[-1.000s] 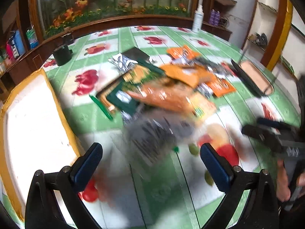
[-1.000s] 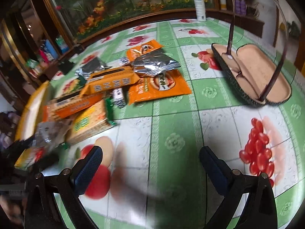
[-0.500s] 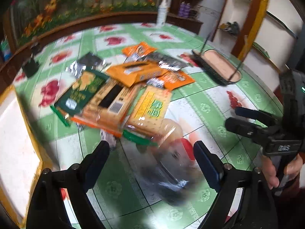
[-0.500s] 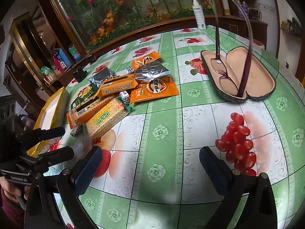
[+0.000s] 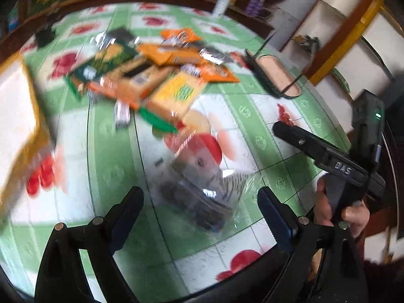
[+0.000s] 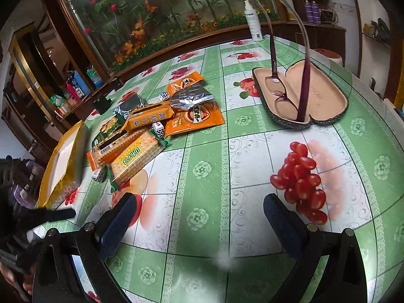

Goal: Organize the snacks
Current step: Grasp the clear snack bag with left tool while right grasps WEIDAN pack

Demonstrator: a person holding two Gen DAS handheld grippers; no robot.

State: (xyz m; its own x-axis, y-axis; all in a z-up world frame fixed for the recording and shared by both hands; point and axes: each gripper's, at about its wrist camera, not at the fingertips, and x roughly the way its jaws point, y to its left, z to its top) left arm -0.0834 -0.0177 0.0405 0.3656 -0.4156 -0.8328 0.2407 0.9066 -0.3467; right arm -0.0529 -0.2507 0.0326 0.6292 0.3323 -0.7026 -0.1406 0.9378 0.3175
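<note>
While the left wrist view was smeared with blur, the left gripper (image 5: 199,209) stood released, its jaws wide and having just been opening a little, with a clear packet of dark snacks (image 5: 202,189) lying loose on the worktop (image 5: 113,151) between them but not pressed by either pad; beyond it lay the heap of snack packets (image 5: 156,75), a yellow-edged box (image 5: 17,116) at the left, and the right gripper (image 5: 325,154) gripped by a hand (image 5: 338,209) at the right; in the right wrist view, the right gripper (image 6: 199,214) was released too, nothing between its jaws, above bare green tablecloth; the snack packets (image 6: 151,131) sat well apart at upper left, just beside the yellow-edged box (image 6: 63,161); an open glasses case (image 6: 318,103) held purple spectacles (image 6: 285,96) at upper right; a white spray bottle (image 6: 253,22) stood at the far edge.
</note>
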